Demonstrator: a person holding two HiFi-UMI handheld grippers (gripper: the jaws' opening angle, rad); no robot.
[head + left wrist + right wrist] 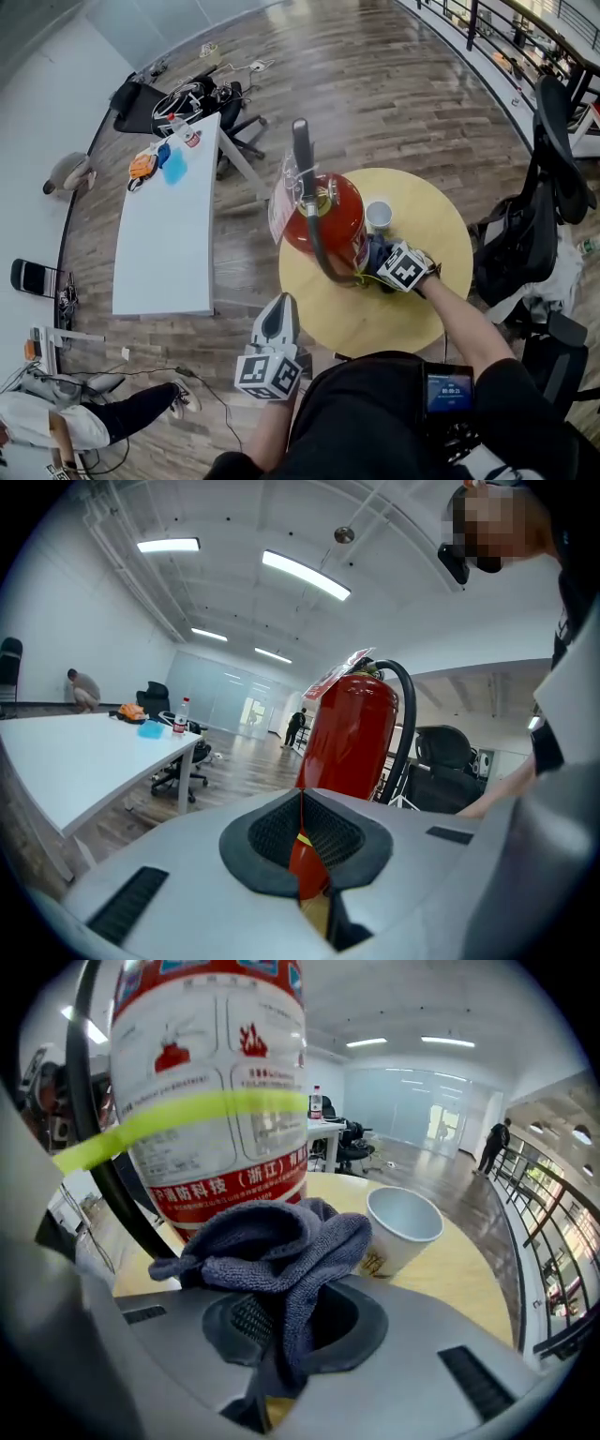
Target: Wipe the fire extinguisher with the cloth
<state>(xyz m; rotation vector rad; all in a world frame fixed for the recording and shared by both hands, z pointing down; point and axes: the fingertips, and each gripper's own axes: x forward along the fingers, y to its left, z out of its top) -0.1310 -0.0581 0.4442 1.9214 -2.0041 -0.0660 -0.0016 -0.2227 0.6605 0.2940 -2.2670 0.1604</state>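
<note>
Your round yellow desk (367, 321) carries the red fire extinguisher (334, 217) standing upright, with a white paper cup (379, 216) just beside it.

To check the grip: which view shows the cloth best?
The right gripper view: the cloth is close, pinched in the right gripper. The head view shows only a dark patch; the left gripper view shows none.

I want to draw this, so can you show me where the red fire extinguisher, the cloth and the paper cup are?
fire extinguisher (342, 211): head view, on its red body.
cloth (272, 1241): right gripper view, on the bunched grey folds.
paper cup (404, 1215): right gripper view, inside its white mouth.
</note>
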